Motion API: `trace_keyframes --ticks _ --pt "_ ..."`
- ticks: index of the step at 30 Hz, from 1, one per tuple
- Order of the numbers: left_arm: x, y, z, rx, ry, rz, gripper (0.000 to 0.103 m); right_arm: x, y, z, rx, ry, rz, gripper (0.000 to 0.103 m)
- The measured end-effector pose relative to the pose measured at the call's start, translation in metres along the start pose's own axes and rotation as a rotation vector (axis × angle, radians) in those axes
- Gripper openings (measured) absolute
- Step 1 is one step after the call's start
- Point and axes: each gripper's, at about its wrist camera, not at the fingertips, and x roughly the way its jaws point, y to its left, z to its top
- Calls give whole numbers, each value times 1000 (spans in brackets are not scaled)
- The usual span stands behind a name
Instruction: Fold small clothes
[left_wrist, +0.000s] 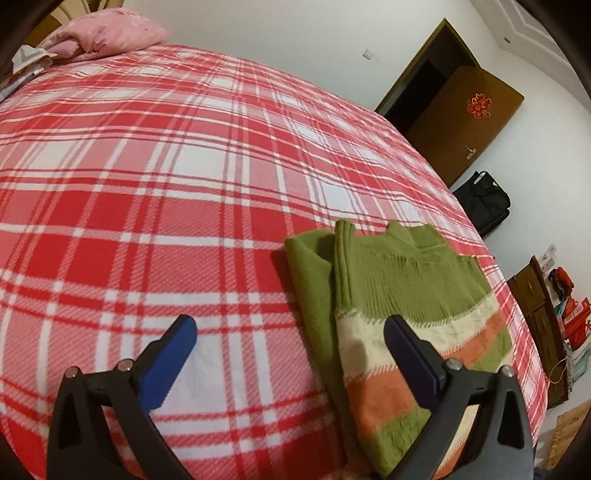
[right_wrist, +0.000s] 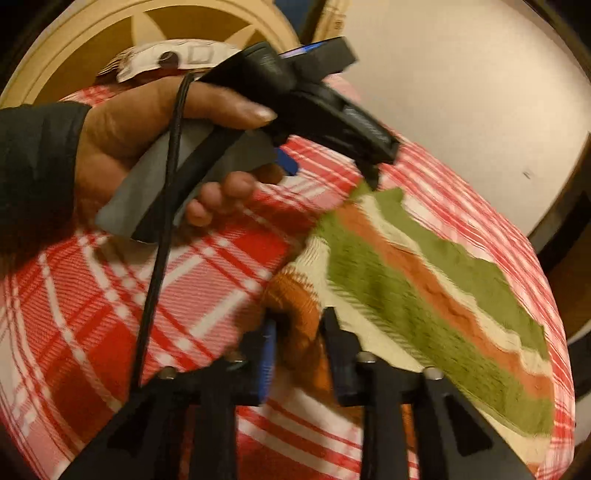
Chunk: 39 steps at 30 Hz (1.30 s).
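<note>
We keep the left gripper (left_wrist: 290, 328) spread, empty, above the bed's (left_wrist: 147, 166) edge; the right gripper (right_wrist: 301, 332) apparently pinches the sweater's (right_wrist: 424, 280) orange fold to anchor it.

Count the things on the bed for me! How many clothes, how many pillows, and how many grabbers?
Clothes: 1, the striped sweater
Pillows: 1, the pink pillow
Grabbers: 2, the left gripper and the right gripper
Total: 4
</note>
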Motion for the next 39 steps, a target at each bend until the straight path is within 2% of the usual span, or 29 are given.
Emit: trace_keyframes --ticks 1,4,6,7,8,9,10,11,15,24,39 --pt "4 -1 2 -1 2 -4 101 -1 -7 -2 16 -4 -13 12" --pt "15 -6 7 -3 23 -28 81 -5 -23 -4 68 -7 -14 12" --pt "20 -13 8 12 26 -14 76 -5 -26 -3 76 -10 -9 9" --pt "22 -18 7 43 27 8 56 -6 -26 -3 76 -15 -6 9" --pt "24 -21 7 57 34 15 30 -8 -25 -2 74 -23 1 8" --pt "25 -22 7 59 44 4 26 -9 -24 -2 72 -32 6 8" --pt "23 -23 7 68 31 9 14 -12 -23 -1 71 -41 10 8" --pt "21 -25 6 79 22 7 10 -13 -23 -1 70 -49 16 7" --pt "8 -29 9 73 -17 -7 10 -23 -33 -1 94 -85 20 7" --pt "-12 -54 27 19 -70 -100 10 -51 -73 -4 200 -142 18 7" --pt "-14 -151 43 99 -131 -186 10 -89 -145 -36 369 -199 -28 6"
